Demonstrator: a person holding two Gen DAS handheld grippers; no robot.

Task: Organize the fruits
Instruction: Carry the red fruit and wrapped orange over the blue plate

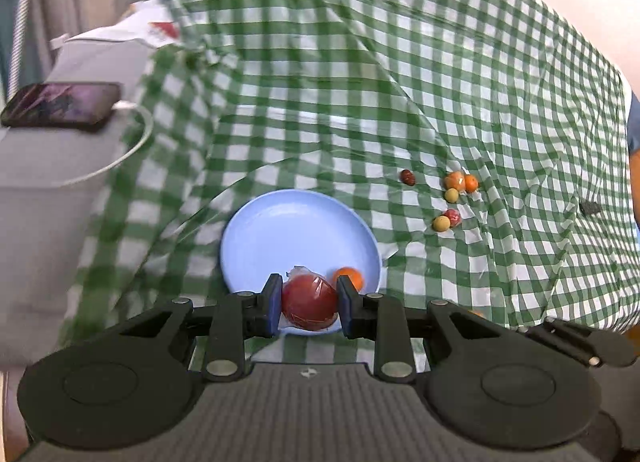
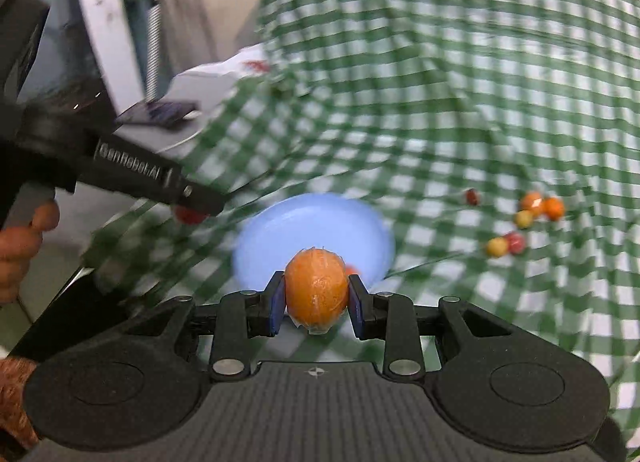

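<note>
We've got the left gripper (image 1: 309, 304) with its fingers pinching a wrapped red fruit (image 1: 309, 302) over the blue plate (image 1: 288, 230), and the right gripper (image 2: 317, 300) pinching a wrapped orange fruit (image 2: 316, 292). Loose small fruits (image 1: 454, 198) sit on the checkered table (image 1: 360, 82).

- "GenRobot.AI" stands in raised letters along the black arm of the left tool (image 2: 192, 210), seen from the right wrist view.
- A "1" follows that name.
</note>
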